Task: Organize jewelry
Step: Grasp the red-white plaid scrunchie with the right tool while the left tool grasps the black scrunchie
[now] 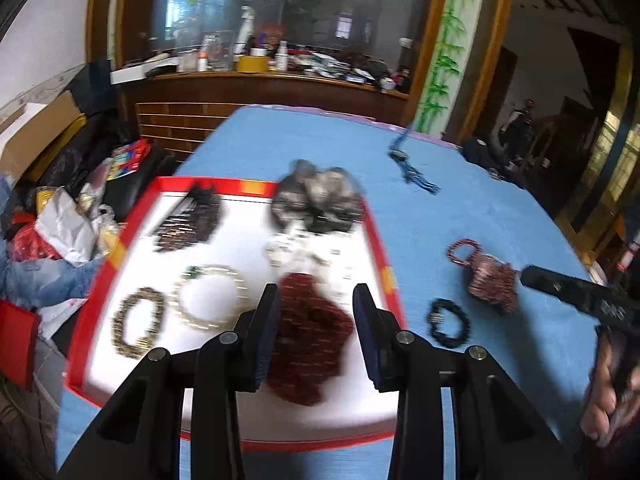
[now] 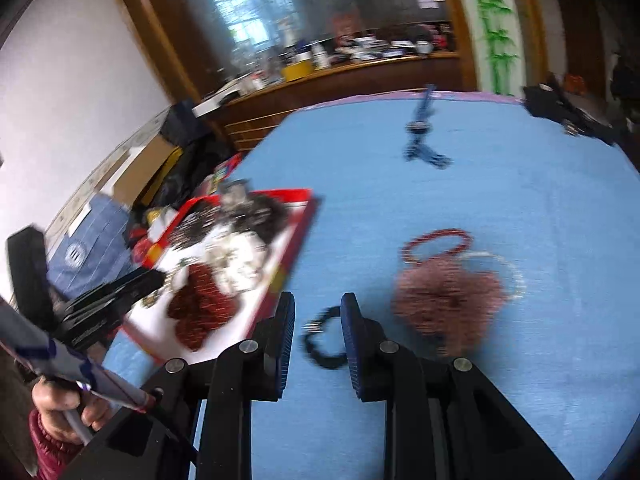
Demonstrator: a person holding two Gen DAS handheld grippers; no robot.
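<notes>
A red-rimmed white tray holds several bead pieces: a dark red pile, a pale ring, a gold-brown bracelet and a grey-black heap. My left gripper hovers open over the red pile, with nothing between its fingers. On the blue cloth lie a black bracelet, a pink tasselled pile with a red bead loop and a blue tasselled necklace. My right gripper hangs open above the black bracelet, apart from it. Both views are blurred.
The tray's edge lies just left of the black bracelet. A black bag sits at the table's far right corner. Behind the table stands a cluttered wooden counter. Boxes and bags crowd the floor on the left.
</notes>
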